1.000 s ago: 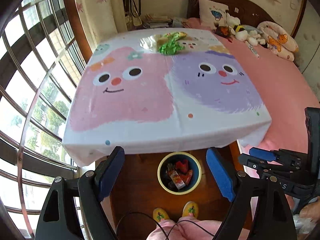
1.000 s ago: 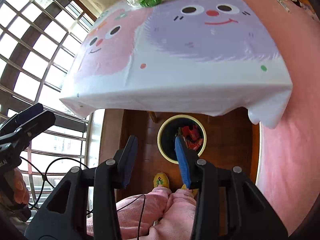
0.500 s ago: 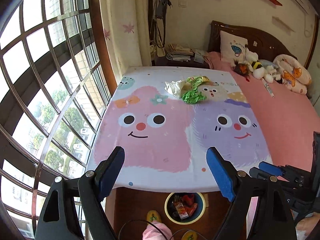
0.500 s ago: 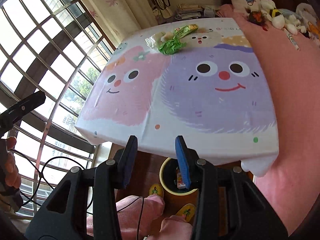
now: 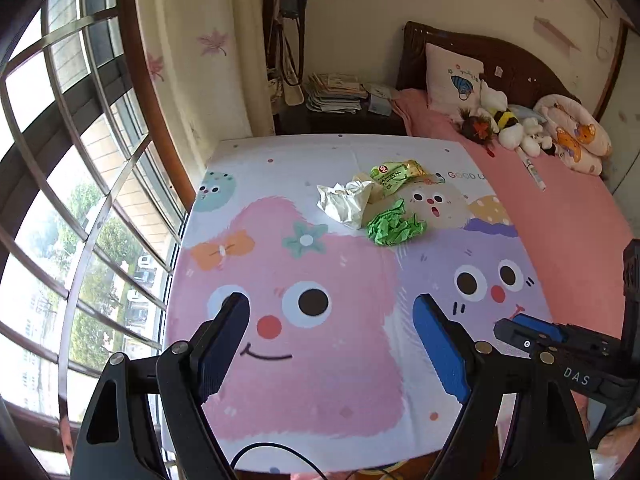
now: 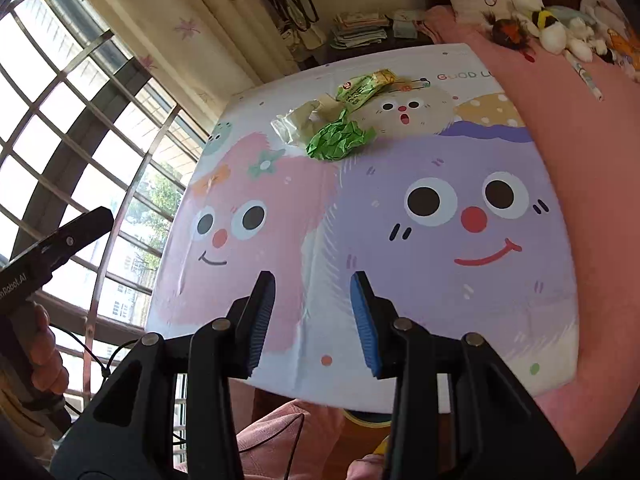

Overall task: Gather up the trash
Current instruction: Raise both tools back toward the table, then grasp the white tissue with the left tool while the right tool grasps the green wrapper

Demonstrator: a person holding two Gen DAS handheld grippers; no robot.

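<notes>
Both hand-held grippers rose over three trash pieces [image 5: 390, 200].

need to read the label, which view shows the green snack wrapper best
The left wrist view: the wrapper lies flatter to the camera, red logo and print facing it. The right wrist view shows it more slanted, behind the green paper.

My left black two-finger gripper with blue pads [image 5: 332, 344] points steeply downward, jaws spread wide and empty. My right black blue-padded gripper [image 6: 313, 316] tilts down likewise, jaws partly apart, gripping nothing.
</notes>
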